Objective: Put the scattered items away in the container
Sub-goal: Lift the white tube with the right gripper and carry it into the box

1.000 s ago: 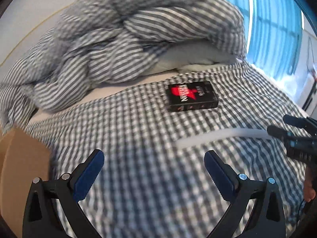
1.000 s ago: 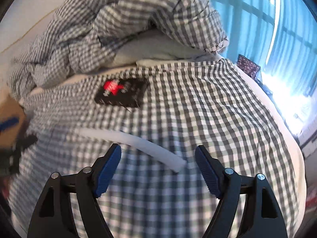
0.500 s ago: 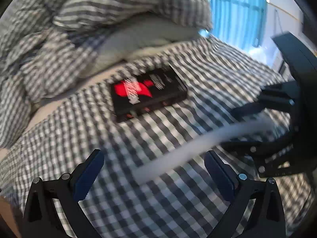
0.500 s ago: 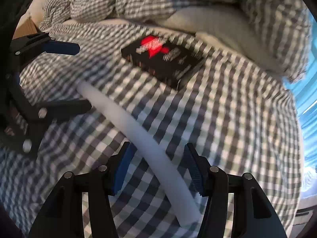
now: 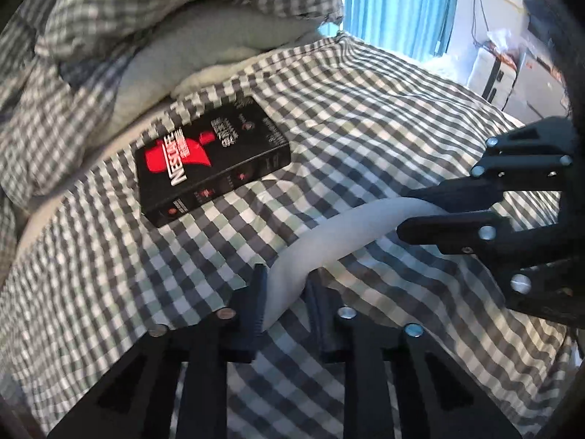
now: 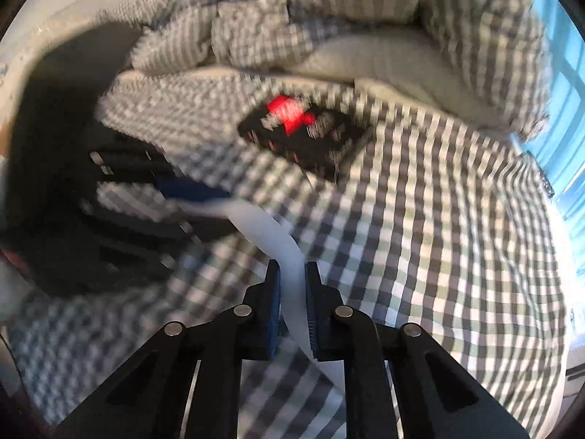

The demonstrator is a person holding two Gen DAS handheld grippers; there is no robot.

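Note:
A long white foam tube (image 5: 329,241) lies bent across the checked bedsheet (image 5: 365,109). My left gripper (image 5: 285,292) is shut on one end of it. My right gripper (image 6: 292,285) is shut on the other end of the tube (image 6: 289,259); it shows in the left wrist view (image 5: 438,216) at the right, clamping the tube. A black box with a red logo (image 5: 212,161) lies on the sheet beyond the tube, and it appears blurred in the right wrist view (image 6: 303,135). No container is in view.
A rumpled checked duvet (image 5: 109,18) and a white pillow (image 5: 204,47) are piled at the back of the bed. A window with blue blinds (image 5: 398,3) and white furniture (image 5: 493,73) stand beyond the bed's far right edge.
Both grippers moved in onto the tube's ends and closed on it. The tube now bends upward between them, where it lay nearly straight on the sheet before.

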